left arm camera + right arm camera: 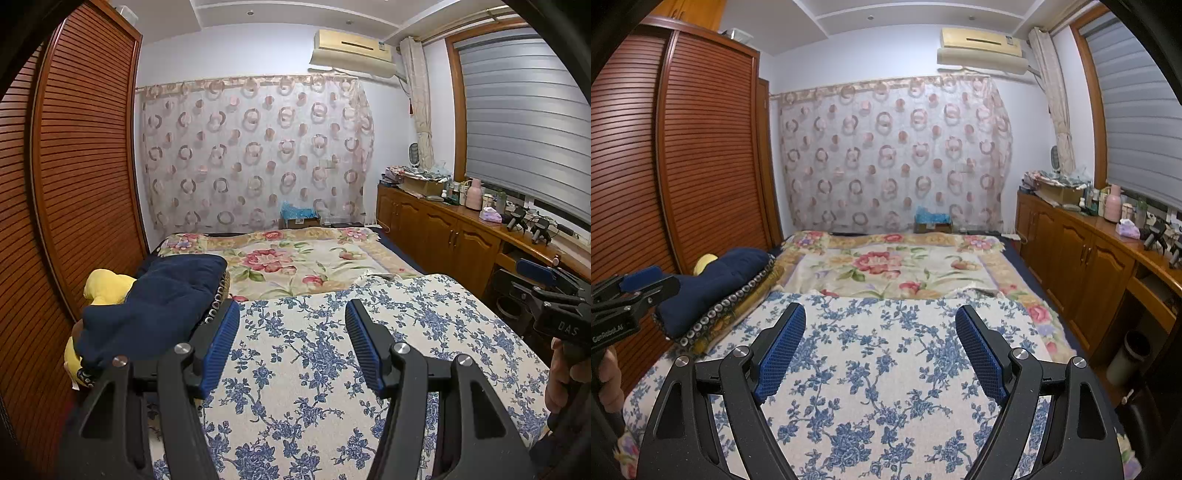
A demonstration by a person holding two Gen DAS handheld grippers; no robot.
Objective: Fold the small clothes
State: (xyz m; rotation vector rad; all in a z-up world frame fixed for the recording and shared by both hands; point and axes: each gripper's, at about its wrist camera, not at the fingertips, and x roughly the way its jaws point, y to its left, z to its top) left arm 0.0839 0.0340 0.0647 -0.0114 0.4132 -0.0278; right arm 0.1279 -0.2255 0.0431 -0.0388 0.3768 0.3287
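Observation:
My left gripper [291, 314] is open and empty, held above a blue-flowered white cloth [332, 369] spread on the bed. My right gripper [881, 319] is open and empty above the same cloth [879, 369]. A dark navy garment [155, 299] lies bunched on a pile at the bed's left edge, left of the left gripper; it also shows in the right wrist view [720, 284]. Each gripper shows at the edge of the other's view: the right one [554, 291], the left one [631, 291].
A red-flowered blanket [894, 266] covers the far bed. A yellow plush [105, 286] sits beside the navy garment. A slatted wardrobe [81, 166] stands left, a wooden cabinet [1082, 258] with bottles right. A patterned curtain [255, 147] hangs at the back.

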